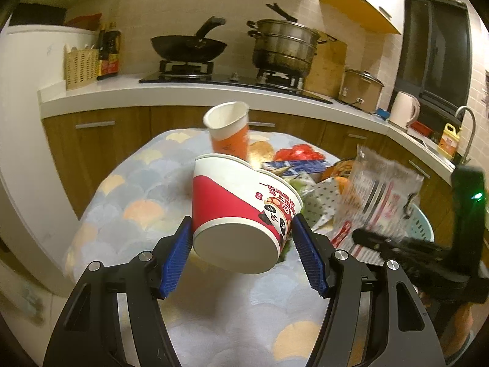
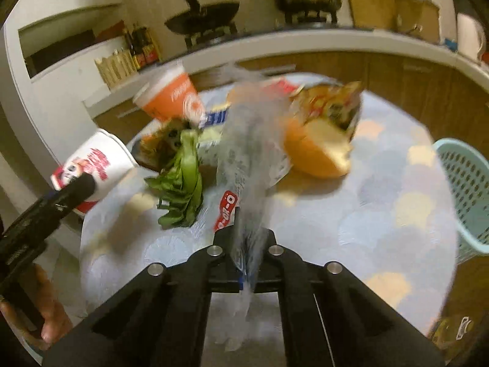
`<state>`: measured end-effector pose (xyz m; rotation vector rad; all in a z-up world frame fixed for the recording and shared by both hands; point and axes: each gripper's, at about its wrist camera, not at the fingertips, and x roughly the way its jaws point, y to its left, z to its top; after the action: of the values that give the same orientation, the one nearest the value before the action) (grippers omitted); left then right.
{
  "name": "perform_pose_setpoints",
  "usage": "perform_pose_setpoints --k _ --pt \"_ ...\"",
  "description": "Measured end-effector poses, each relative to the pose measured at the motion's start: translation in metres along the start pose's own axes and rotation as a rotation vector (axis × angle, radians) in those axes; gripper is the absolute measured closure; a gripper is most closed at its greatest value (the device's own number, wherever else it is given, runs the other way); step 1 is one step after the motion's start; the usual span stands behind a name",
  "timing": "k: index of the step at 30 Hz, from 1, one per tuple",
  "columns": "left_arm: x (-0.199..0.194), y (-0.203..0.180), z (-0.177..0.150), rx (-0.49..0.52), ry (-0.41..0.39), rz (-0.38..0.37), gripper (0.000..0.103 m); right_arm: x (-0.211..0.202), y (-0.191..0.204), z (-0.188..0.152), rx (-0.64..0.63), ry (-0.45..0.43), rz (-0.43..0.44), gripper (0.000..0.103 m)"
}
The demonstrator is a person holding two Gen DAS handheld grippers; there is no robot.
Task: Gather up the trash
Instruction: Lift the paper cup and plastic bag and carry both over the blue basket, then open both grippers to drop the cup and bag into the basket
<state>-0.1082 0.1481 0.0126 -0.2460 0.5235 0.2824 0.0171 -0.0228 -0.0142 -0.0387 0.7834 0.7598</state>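
Left gripper (image 1: 243, 241): jaws pinching the noodle bowl (image 1: 244, 214), blue pads on both sides near its base. Bowl is tipped, base toward the camera, lifted off the desk (image 1: 128, 189) near the left edge.

Right gripper (image 2: 244, 263): jaws pressed together on a clear plastic bag (image 2: 250, 153), which sticks up from the jaws; frame is motion-blurred.

Rest of the trash sits mid-desk: orange cup (image 1: 229, 131) tilted just behind the bowl, blue carton (image 1: 293, 166), red wrapper (image 1: 295, 152), greens (image 2: 183, 183), bread half (image 2: 318, 150), snack packet (image 2: 331, 104). Basket (image 2: 464, 192) at the right edge of the desk.
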Motion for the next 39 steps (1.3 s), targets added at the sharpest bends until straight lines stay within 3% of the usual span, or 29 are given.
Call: perform_pose_setpoints --k 10,15,19,23,30,39 --pt "0.013 -0.093 0.035 0.143 -0.049 -0.135 0.040 -0.065 -0.071 0.034 0.080 -0.173 -0.133 0.103" --pt "0.036 -0.156 0.051 0.208 -0.041 -0.230 0.040 -0.090 -0.135 0.041 0.142 -0.226 -0.263 0.103" --pt "0.070 -0.211 0.059 0.226 0.011 -0.326 0.040 -0.099 -0.187 0.042 0.174 -0.226 -0.399 0.103" --pt "0.110 -0.257 0.057 0.236 0.084 -0.390 0.040 -0.098 -0.239 0.037 0.233 -0.194 -0.483 0.103" --pt "0.198 -0.328 0.034 0.286 0.229 -0.448 0.040 -0.059 -0.327 0.014 0.378 -0.045 -0.492 0.103" --pt "0.261 -0.366 0.009 0.308 0.387 -0.470 0.038 -0.020 -0.365 -0.008 0.451 0.074 -0.458 0.100"
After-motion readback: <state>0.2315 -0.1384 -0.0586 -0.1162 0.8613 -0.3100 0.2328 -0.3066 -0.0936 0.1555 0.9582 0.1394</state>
